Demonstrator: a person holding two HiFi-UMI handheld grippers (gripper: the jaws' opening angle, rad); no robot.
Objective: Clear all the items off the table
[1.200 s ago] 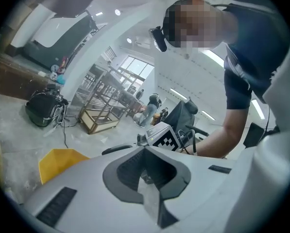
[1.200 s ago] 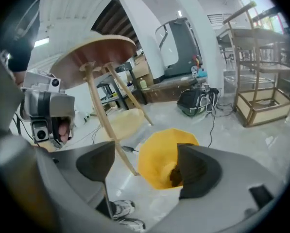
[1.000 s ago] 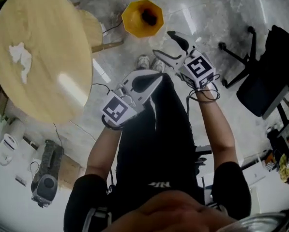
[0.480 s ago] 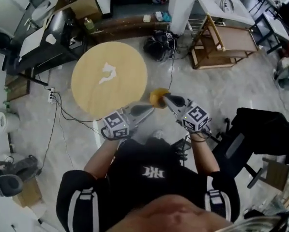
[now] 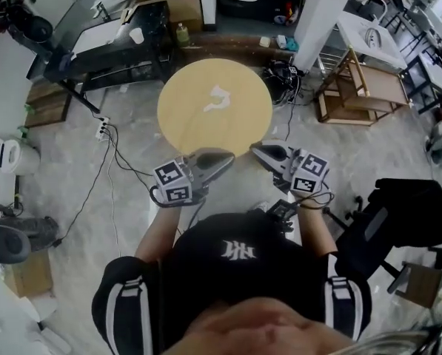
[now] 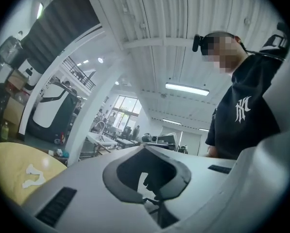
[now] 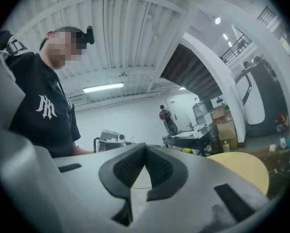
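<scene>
Far below me stands the round wooden table [image 5: 183, 117], bare but for one crumpled white paper [image 5: 219, 98] near its middle. Both grippers are held high above the floor, level, short of the table's near edge and apart from the paper. The left gripper [image 5: 226, 156] looks shut, with nothing in it. The right gripper [image 5: 255, 149] is shut and empty, its pads pressed together. In the left gripper view the left gripper [image 6: 145, 147] has the table [image 6: 8, 161] and paper [image 6: 32, 176] at lower left. The right gripper [image 7: 145, 144] has the table [image 7: 244, 169] at its lower right.
Cables [image 5: 109, 157] trail over the marble floor left of the table. A black desk [image 5: 102, 46] stands at the back left, a wooden rack [image 5: 357, 87] and a white pillar [image 5: 320, 9] at the right. A black chair [image 5: 409, 213] is close at my right.
The view has risen from the floor and the yellow bin to high over the room. Both grippers came up with it. The right gripper's jaws, open a second ago, have shut empty.
</scene>
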